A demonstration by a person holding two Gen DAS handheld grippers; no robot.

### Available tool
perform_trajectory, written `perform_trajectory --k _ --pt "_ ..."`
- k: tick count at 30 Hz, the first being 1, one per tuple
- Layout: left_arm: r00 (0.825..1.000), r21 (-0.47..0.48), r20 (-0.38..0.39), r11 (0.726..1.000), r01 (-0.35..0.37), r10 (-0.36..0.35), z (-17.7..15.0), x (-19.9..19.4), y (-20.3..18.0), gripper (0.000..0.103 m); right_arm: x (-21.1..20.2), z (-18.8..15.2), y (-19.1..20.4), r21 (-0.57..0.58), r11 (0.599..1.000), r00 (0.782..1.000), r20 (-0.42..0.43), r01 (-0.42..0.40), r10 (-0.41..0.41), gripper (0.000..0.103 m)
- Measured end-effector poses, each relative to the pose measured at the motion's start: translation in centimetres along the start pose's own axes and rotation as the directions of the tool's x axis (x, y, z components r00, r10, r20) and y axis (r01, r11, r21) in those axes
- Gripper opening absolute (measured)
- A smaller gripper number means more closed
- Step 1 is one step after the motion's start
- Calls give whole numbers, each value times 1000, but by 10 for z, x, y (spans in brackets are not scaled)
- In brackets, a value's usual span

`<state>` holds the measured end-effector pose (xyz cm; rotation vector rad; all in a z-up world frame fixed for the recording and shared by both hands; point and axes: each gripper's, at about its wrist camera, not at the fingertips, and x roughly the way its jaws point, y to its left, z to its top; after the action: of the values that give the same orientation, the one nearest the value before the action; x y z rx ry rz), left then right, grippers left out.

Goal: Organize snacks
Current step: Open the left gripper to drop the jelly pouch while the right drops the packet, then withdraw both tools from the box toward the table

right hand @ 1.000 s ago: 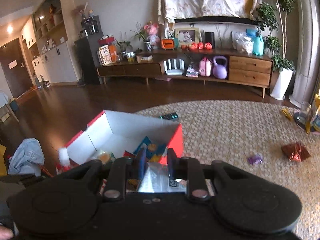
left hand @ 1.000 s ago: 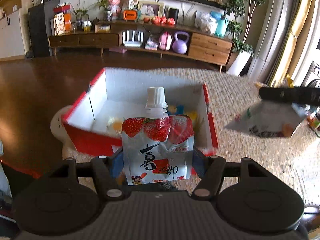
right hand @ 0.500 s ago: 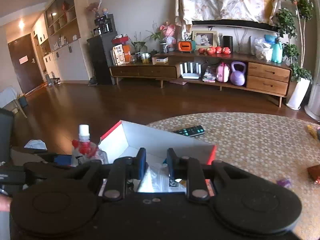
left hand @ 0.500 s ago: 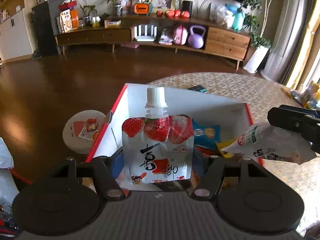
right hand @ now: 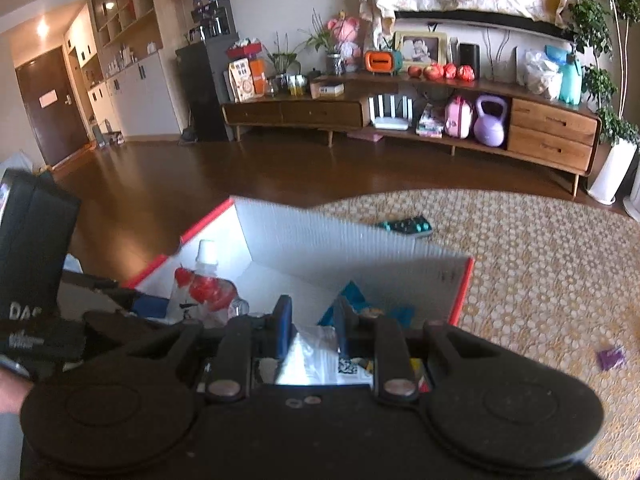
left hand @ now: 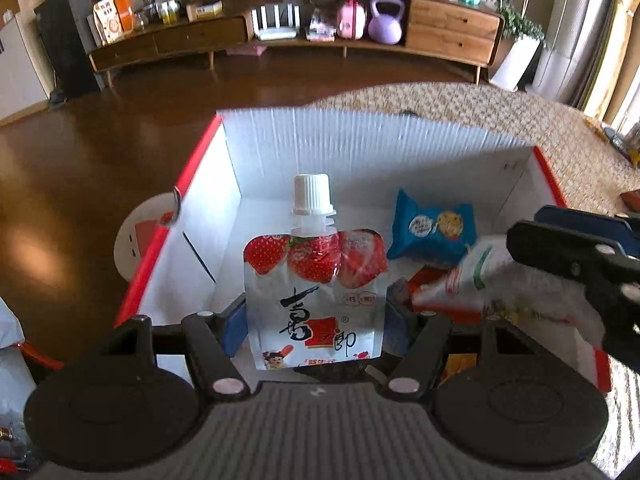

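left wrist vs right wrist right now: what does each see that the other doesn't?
Left wrist only: the strawberry pouch's printed front, and the white round mat beside the box.

Right wrist only: the remote on the rug, a purple wrapper, the doorway at far left.

Both: the strawberry pouch in the left gripper, the white packet in the right gripper, the red-edged box, the blue packet.

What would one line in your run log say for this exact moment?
left gripper: shut on strawberry pouch, over box | right gripper: shut on white packet, over box | blue snack pack: inside box
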<state>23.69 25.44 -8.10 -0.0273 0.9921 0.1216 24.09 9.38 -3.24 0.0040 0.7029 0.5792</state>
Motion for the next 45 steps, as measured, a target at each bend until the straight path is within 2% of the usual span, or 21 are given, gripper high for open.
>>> perform_trajectory --k 6,9,13,16,19,21,23,29,35,45 --pt "999 8 -36 1000 4 -4 -7 10 -2 68 1 -14 -1 34 999 998 -58 -15 17 23" --pt "999 -1 -45 1000 12 -12 -8 10 -2 68 -2 -18 -1 46 999 997 -74 8 -4 30" --pt "998 -19 -57 1000 20 -21 -7 7 1 69 -8 -20 -4 69 997 995 -95 25 -18 33" --pt "1000 -21 -27 1000 9 -10 -8 -2 2 74 -16 -23 -5 67 997 995 -100 27 -20 41" --pt "1000 -23 1 999 22 -22 -8 -16 1 74 -27 -23 -3 61 998 996 -90 18 -12 51" --pt "1000 -20 15 1000 19 -19 -8 -24 -1 75 -38 -25 -1 52 999 997 -77 14 -10 53" --pt "999 -16 34 1000 14 -14 -10 -33 -3 81 -45 -24 2 46 999 998 -70 12 -9 57" --pt "996 -15 83 999 37 -36 -14 -61 -7 82 -74 -24 7 29 1000 1000 -30 5 -5 65" --pt "989 13 140 999 45 -47 -24 -93 -21 82 -99 -20 9 27 1000 1000 11 8 -8 80" --pt "974 32 193 993 110 -114 -36 -134 -44 82 -142 -29 -2 37 999 997 70 35 -38 100"
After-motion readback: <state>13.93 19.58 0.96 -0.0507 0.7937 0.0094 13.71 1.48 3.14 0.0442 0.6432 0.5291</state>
